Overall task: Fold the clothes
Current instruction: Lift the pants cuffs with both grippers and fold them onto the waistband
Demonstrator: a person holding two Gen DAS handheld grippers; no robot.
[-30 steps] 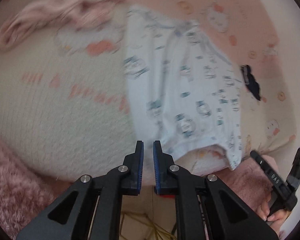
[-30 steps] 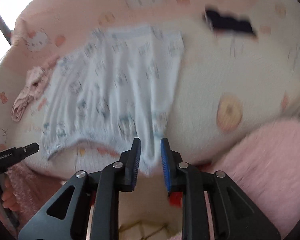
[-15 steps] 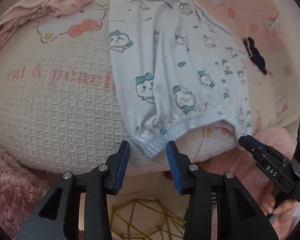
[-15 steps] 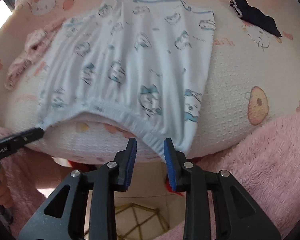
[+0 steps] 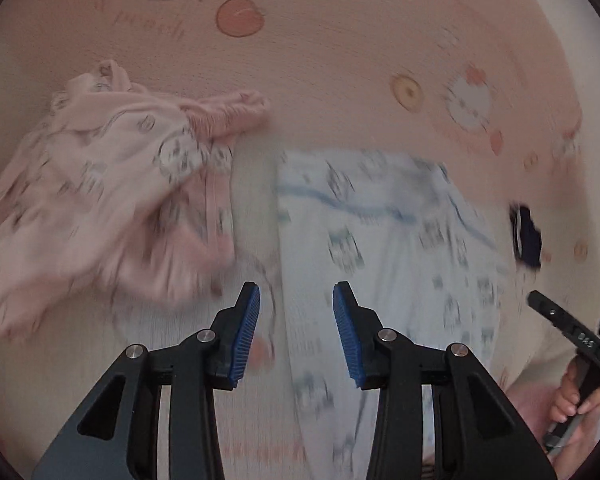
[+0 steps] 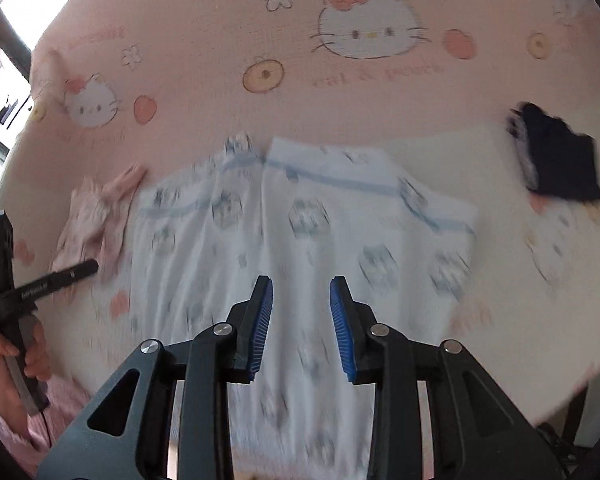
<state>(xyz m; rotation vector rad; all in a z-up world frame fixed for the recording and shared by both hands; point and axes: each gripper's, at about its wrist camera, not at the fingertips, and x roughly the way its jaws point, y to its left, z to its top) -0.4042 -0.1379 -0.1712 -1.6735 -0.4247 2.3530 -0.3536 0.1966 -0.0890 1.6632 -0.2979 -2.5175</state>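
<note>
Garment: light blue printed garment (image 6: 300, 240) lies spread on the pink cartoon-print bed cover (image 6: 340, 92), its blue-striped edge at the far side. Half a second ago its gathered hem hung over the near edge of the bed, right in front of both tools; now the views sit over the middle of the cloth.

Left gripper: left gripper (image 5: 296, 332) hangs over the garment's left border with its blue pads apart and nothing between them. A second ago they stood nearly together.

Right gripper: right gripper (image 6: 300, 320) hovers over the centre of the garment, its jaws opening, nothing pinched; cloth shows in the gap only because it lies beneath.

Change: both tools have swept from the near hem towards the far part of the bed, and both frames are smeared with motion. Neither carried any cloth along.

Meaning: to my eye no fold has been made on this piece yet; this looks like travel to fresh grasp points, probably the far corners or the sides.

Surroundings: crumpled pink garment (image 5: 112, 200) lies just left of the blue one, near it; whether they touch, I cannot tell. Small dark item (image 6: 556, 160) sits well apart on the right.
</note>
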